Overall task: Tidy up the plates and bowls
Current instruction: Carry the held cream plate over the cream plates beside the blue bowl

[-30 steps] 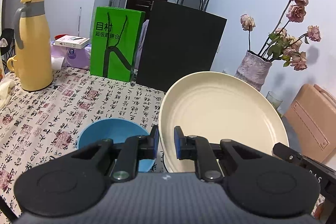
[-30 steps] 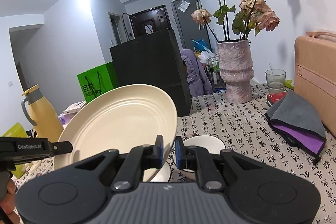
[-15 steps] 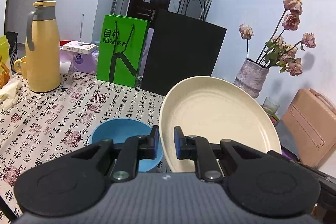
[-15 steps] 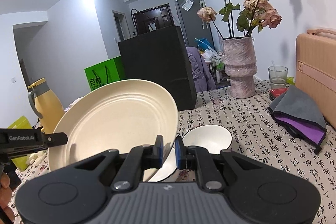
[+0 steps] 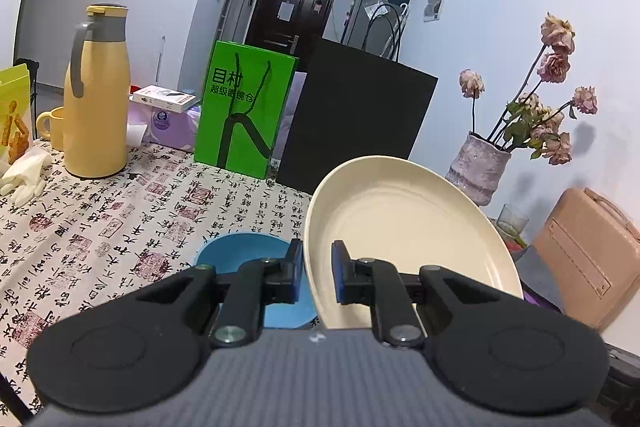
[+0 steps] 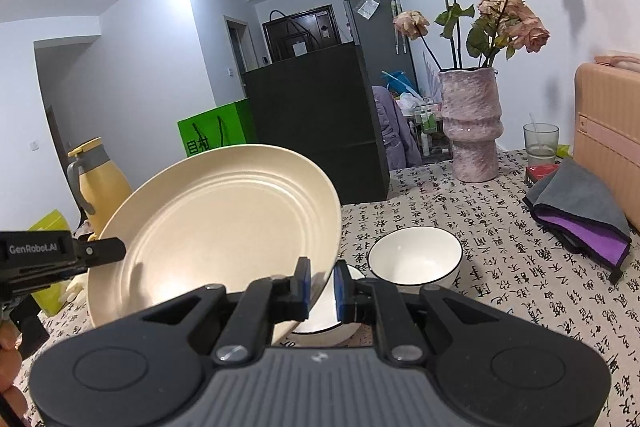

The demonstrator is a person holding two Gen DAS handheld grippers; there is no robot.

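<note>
The plate [image 6: 224, 227] has been lowered toward the blue bowl [image 5: 240, 251]; it is pinched at opposite rims by both narrowed claws, left claw [image 5: 314, 277] and right claw [image 6: 320, 287], tilted above the bench [image 6: 500, 267].

Left wrist cam sits low over the table [image 5: 100, 227], looking forward along its fingers toward the far wall and door, with the cream plate [image 5: 400, 227] filling the near right and the yellow thermos [image 5: 96, 91] off to the left. Right wrist cam looks the same general way from further right, also close in, plate [image 6: 224, 227] at near left and the vase [image 6: 472, 123] and white bowl [image 6: 416, 259] to the right. Overlap: plate, green bag [image 5: 244, 111], black box [image 5: 356, 123], thermos, vase, patterned tablecloth; the left unit's body [image 6: 44, 259] shows at the right cam's left edge.
</note>
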